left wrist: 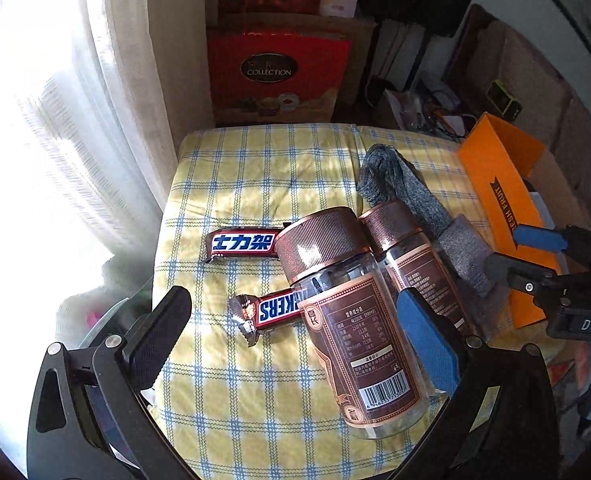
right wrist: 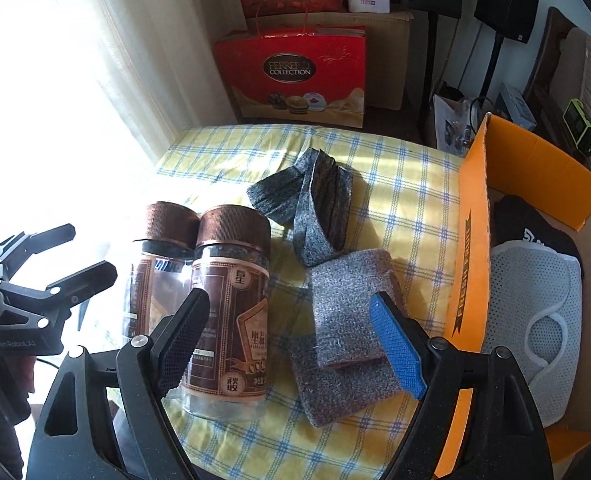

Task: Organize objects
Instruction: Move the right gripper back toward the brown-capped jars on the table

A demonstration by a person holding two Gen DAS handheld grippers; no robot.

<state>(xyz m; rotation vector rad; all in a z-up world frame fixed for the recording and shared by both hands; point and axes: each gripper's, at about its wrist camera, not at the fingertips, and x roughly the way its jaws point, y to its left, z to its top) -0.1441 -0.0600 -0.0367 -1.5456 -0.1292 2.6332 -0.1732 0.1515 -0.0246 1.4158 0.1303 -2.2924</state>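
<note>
The left wrist view is showing two brown-wrapped chocolate bars [left wrist: 242,244] [left wrist: 269,310] lying on the yellow-and-blue checked cloth [left wrist: 231,168] left of two clear jars with ribbed copper lids [left wrist: 351,308] [left wrist: 411,256], bars which the right wrist view is missing; that view is instead looking into the orange cardboard box [right wrist: 469,248] holding a white mesh cloth [right wrist: 531,320]. The left gripper [left wrist: 295,344] is hovering wide open with the nearer jar between its fingers untouched, while the right gripper [right wrist: 291,344] is gaping empty over grey felt pads [right wrist: 347,320], with a grey folded sock [right wrist: 315,204] lying beyond
</note>
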